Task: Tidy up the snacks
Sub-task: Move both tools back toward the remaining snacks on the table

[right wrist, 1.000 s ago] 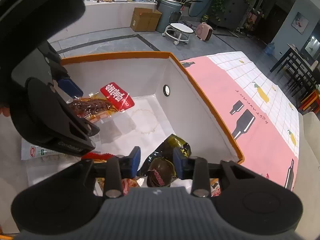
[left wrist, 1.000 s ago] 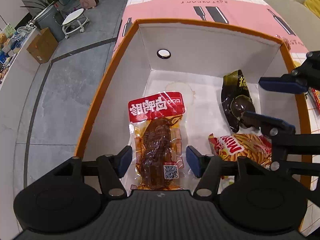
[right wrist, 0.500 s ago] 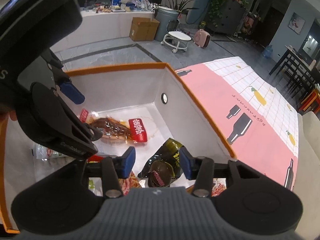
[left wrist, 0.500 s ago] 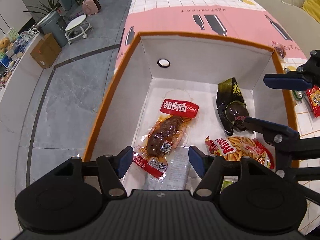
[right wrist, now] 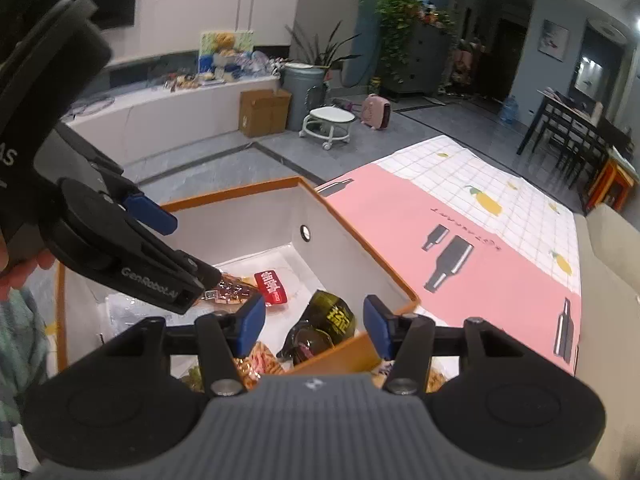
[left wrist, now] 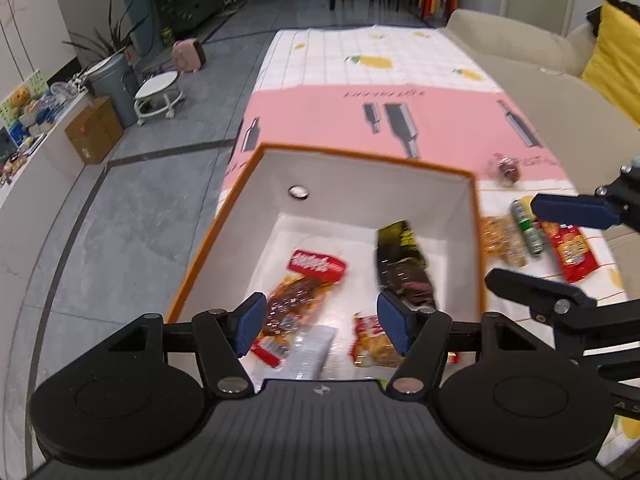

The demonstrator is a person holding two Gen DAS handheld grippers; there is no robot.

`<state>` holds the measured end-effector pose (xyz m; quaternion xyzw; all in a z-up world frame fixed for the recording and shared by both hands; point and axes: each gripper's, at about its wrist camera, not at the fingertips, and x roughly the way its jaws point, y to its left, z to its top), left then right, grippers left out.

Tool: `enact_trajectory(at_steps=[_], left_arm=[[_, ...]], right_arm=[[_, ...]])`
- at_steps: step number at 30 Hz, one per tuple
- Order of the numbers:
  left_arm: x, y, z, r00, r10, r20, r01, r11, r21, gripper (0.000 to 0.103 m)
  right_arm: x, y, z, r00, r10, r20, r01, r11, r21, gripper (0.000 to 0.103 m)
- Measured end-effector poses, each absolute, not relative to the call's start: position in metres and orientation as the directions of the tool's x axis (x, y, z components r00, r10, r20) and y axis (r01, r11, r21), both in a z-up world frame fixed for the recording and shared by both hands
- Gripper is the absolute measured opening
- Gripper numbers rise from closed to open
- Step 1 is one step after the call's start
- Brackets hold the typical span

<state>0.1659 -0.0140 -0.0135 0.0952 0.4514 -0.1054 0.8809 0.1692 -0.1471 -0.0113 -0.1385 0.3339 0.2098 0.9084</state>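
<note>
A white box with an orange rim (left wrist: 352, 152) stands on the table; it also shows in the right wrist view (right wrist: 360, 236). Inside lie a red-labelled meat pack (left wrist: 304, 284) (right wrist: 256, 286), a dark green snack bag (left wrist: 404, 264) (right wrist: 328, 320), a red chips bag (left wrist: 372, 344) and a clear packet (left wrist: 308, 348). My left gripper (left wrist: 322, 322) is open and empty, raised above the box's near side. My right gripper (right wrist: 314, 324) is open and empty above the box's right wall.
Loose snacks lie on the tablecloth right of the box: a golden pack (left wrist: 500, 240), a green tube (left wrist: 528, 228), a red pack (left wrist: 572, 252) and a small dark sweet (left wrist: 506, 170). A beige sofa (left wrist: 560, 80) runs along the table's right side.
Both grippers have lifted up and back from inside the box. The meat pack dropped from between my left fingers onto the box floor. The right gripper has opened wider.
</note>
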Motion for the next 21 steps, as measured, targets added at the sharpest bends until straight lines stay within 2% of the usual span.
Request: enact_trajectory(at_steps=[9,21], left_arm=[[0.135,-0.042,-0.001,0.601,-0.158,-0.784,0.309,0.950,0.045,0.075],[0.109,-0.105,-0.012,0.576,-0.274,-0.770,0.457,0.889,0.026,0.076]], right_arm=[[0.127,-0.191,-0.009,0.718,0.261,-0.645,-0.402,0.912,-0.078,0.065],[0.094,-0.260,-0.054,0.708,0.114,-0.697,-0.210,0.976,-0.054,0.068]])
